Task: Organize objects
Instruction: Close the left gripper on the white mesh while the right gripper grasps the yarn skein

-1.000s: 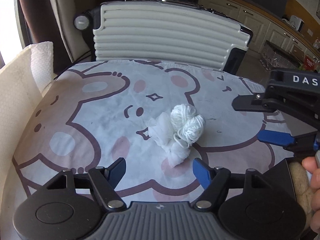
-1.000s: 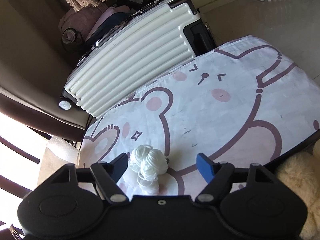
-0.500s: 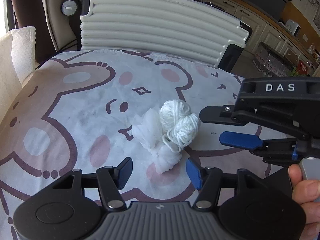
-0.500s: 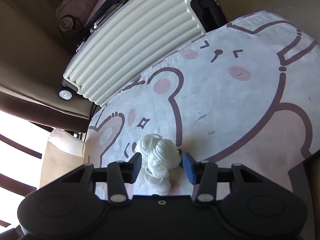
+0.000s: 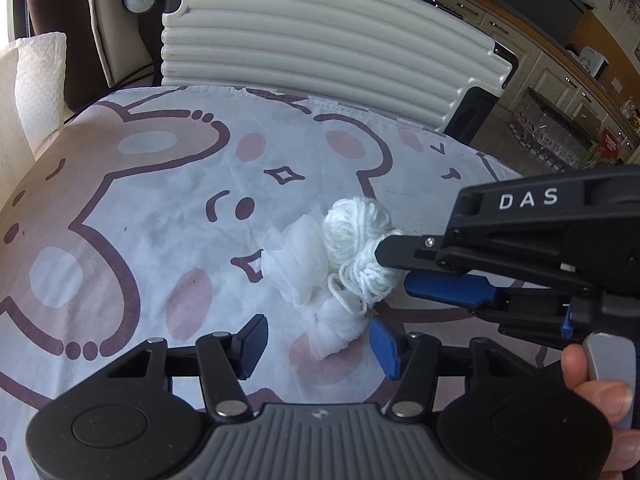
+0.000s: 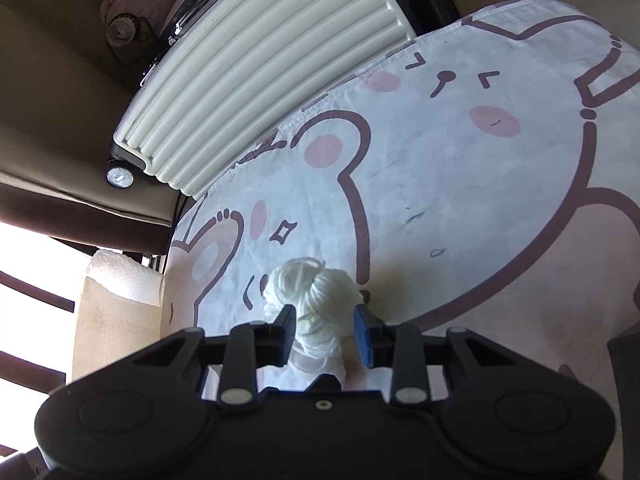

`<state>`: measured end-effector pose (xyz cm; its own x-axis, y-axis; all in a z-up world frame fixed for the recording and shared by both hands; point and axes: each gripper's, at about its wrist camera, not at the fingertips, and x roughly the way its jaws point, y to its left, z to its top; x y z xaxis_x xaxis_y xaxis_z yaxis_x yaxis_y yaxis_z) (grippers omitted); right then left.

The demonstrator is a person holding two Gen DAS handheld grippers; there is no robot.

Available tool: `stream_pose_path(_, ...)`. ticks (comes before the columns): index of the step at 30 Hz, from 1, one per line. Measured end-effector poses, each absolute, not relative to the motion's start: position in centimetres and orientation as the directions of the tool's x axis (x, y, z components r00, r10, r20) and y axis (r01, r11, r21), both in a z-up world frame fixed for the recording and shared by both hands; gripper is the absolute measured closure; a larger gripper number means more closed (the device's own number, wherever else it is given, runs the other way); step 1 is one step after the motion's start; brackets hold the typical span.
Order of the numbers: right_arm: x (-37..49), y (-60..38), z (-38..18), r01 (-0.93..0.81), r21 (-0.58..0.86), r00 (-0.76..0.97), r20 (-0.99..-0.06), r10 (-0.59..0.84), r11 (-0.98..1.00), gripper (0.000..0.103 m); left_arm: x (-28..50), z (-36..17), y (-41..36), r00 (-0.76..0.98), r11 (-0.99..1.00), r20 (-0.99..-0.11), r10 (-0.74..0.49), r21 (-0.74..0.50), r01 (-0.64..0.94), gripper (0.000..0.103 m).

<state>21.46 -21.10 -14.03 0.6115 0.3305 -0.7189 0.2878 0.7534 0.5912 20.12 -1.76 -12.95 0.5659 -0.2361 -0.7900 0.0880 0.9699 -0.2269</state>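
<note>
Two grippers now at the white bundle, against only one close to it a second ago. Left of the bundle: bear-print cloth [image 5: 120,208] over the surface, bare of other things. Just before the bundle's near end, left gripper [image 5: 318,342], brought lower and closer than a second ago; fingers spread and narrowing slowly, with the gauzy tail of the mesh puff [image 5: 296,264] between them, not yet pressed. At the centre, yarn ball [image 5: 356,228] touching the puff, both lying on the cloth, well in front of the ribbed cream suitcase [image 5: 320,52]. Right of the bundle, right gripper [image 6: 325,330], reaching in from the side where earlier only at the edge of the left view; fingers closing on the yarn, both against its strands. Meaning for the task, probably: grasp nearly made, lifting of the bundle next, two-handed. Possible snag: loose strand near the puff.
</note>
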Motion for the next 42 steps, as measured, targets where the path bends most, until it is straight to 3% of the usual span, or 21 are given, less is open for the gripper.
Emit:
stream_pose_path(4, 21.5, -21.1, -14.0, 0.287, 0.575, 0.606, -0.729, 0.320, 0.766, 0.094, 20.3, -13.1, -1.8, 0.563, 0.968, -0.791, -0.240, -0.237, 0.079, 0.053)
stream_pose_path(8, 21.4, -21.7, -13.8, 0.298, 0.560, 0.608, -0.735, 0.299, 0.773, 0.100, 20.5, -13.4, -2.0, 0.556, 0.965, -0.793, -0.248, -0.253, 0.070, 0.060)
stream_pose_path(13, 20.9, -22.4, -13.6, 0.304, 0.542, 0.610, -0.743, 0.276, 0.784, 0.103, 20.6, -13.4, -2.6, 0.550, 0.961, -0.793, -0.264, -0.267, 0.076, 0.076)
stream_pose_path(25, 20.4, -23.1, -12.8, 0.305, 0.548, 0.641, -0.723, 0.257, 0.779, 0.102, 20.4, -13.2, -2.3, 0.522, 0.963, -0.814, -0.255, -0.260, 0.066, 0.096)
stream_pose_path(29, 20.5, -23.2, -13.0, 0.339, 0.556, 0.647, -0.723, 0.241, 0.759, 0.089, 20.3, -12.8, -1.0, 0.528, 0.967, -0.817, -0.233, -0.253, 0.034, 0.103)
stream_pose_path(37, 21.0, -23.1, -13.7, 0.363, 0.539, 0.666, -0.720, 0.193, 0.760, 0.066, 20.4, -12.8, 2.6, 0.529, 0.959, -0.828, -0.189, -0.270, -0.081, 0.103)
stream_pose_path(42, 21.8, -21.8, -13.7, 0.308, 0.491, 0.689, -0.706, 0.164, 0.815, 0.051, 20.6, -12.4, 3.9, 0.536, 0.934, -0.815, -0.221, -0.335, -0.124, 0.103)
